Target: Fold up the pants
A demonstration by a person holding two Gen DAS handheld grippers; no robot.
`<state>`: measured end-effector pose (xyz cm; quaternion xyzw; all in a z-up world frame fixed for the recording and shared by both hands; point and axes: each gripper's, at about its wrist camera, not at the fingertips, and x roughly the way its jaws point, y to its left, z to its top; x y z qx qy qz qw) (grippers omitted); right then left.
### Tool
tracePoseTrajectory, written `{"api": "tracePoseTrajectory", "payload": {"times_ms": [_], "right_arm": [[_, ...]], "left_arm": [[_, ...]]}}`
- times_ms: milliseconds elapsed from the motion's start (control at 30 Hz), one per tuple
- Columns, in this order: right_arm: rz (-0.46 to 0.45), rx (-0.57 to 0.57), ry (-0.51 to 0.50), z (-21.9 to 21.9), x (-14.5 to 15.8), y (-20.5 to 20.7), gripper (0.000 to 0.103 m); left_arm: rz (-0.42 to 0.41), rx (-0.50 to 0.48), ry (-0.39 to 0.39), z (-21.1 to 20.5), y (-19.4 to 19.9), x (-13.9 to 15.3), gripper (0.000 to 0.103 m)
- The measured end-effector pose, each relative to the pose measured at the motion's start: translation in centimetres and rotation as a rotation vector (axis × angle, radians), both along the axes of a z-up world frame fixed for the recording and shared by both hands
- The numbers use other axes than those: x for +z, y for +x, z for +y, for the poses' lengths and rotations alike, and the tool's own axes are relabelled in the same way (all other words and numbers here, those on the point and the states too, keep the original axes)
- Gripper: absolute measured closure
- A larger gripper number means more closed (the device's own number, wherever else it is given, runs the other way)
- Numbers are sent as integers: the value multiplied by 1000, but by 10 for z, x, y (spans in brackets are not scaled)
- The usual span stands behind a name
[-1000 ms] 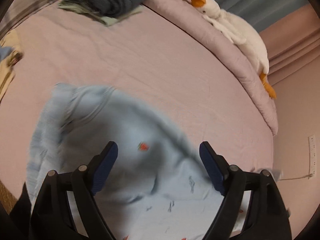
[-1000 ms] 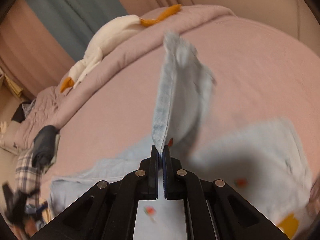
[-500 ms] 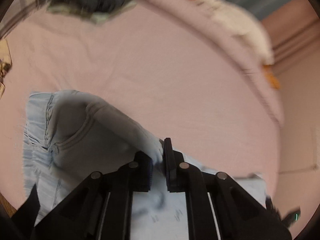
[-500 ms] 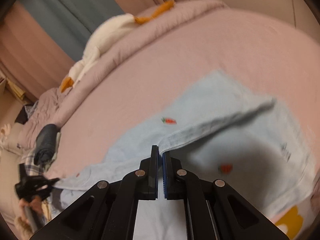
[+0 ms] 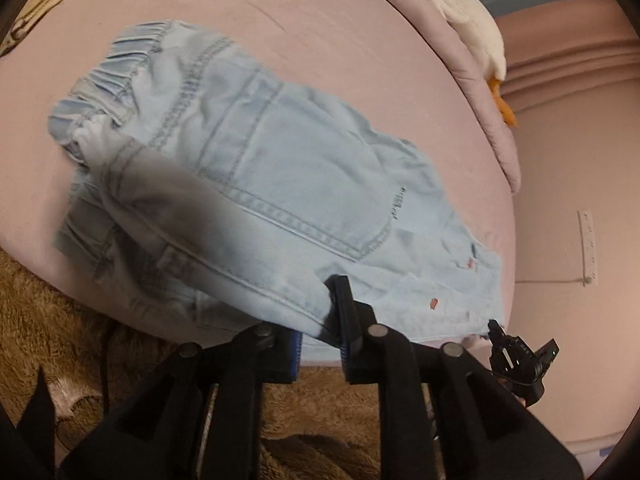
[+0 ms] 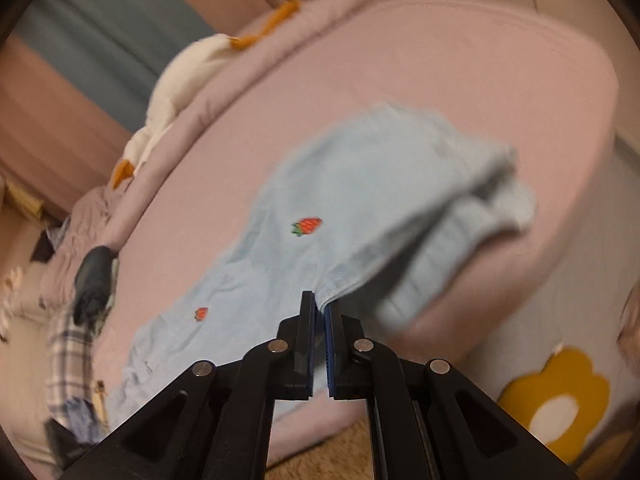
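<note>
The waistband end of the light blue denim pants (image 5: 280, 168) is looking blurred in my right view, and a dark shadow is covering the fold near my left claw (image 5: 318, 332). The pants are lying on the pink bed (image 5: 320, 20), near its front edge. My left claw is opening its jaws, with a folded denim edge still pressed between them. My right claw (image 6: 319, 316) is gripping a thin edge of the pants tightly, just below the embroidered strawberry (image 6: 307, 225).

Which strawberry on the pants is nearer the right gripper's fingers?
The smaller strawberry low on the pants; the larger strawberry lies farther up.
</note>
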<state>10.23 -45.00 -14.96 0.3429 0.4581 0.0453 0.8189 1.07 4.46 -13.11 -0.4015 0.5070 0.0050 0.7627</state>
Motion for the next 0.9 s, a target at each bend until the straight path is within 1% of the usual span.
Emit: {"api": "tracePoseTrajectory", "payload": {"times_ms": [33,100,133,167,200,233,267,300,333,367,400,433,467,500,533,600,633,667,700,733,767,800,833,867,900], "right_arm": [[-3,-3,6,-3,-2,3,99],[-27,1,27,-8,-3,9,95],[-24,-10,36,-12,-5,11,87],[-13,-29,36,-17,-7,14,71],[0,-60,21,-21,-9,18,64],[12,-87,13,-25,-10,20,59],[13,-105,24,-32,-12,25,59],[4,-116,39,-38,-13,29,59],[3,-129,44,-44,-13,32,59],[5,-136,45,-45,-13,35,59],[11,-141,38,-49,-13,41,59],[22,-144,15,-49,-13,47,61],[34,-142,-23,-48,-10,53,77],[36,-125,-77,-46,-4,64,88],[30,-111,-93,-44,1,71,96],[-23,-68,-93,-42,25,90,96],[-60,-57,-91,-41,40,97,97],[-111,-51,-96,-41,59,99,97],[-180,-45,-107,-40,81,97,97],[-240,-34,-116,-40,97,92,97],[-285,-30,-136,-39,109,86,97],[-303,-38,-168,-39,114,78,97],[-290,-50,-181,-41,110,71,97],[-274,-59,-170,-45,101,67,97],[-231,-71,-146,-51,81,62,97]], "left_arm": [[-17,-1,32,-1,1,5,78],[-35,19,105,4,3,12,65],[-40,46,135,9,-4,12,62],[-41,79,155,16,-6,13,55],[-45,105,157,20,-9,10,50],[-52,132,152,28,-11,9,50],[-50,157,152,35,-10,8,50],[-38,177,152,42,-7,6,52],[-38,196,150,48,-6,5,52],[-52,206,147,52,-5,4,60],[-64,203,155,54,-4,5,81],[-59,191,178,55,1,4,87],[-44,176,194,55,7,4,91],[-42,169,183,56,12,5,92],[-55,163,172,57,13,9,92],[-112,151,172,64,10,27,93],[-160,153,171,67,6,42,92],[-199,153,162,68,-2,55,92],[-226,145,152,67,-8,62,92],[-237,136,156,67,-11,65,91],[-236,113,179,63,-17,66,91],[-221,87,204,59,-22,62,90],[-186,55,235,53,-26,52,90],[-153,36,252,49,-29,40,90],[-97,27,259,47,-32,24,90]]}}
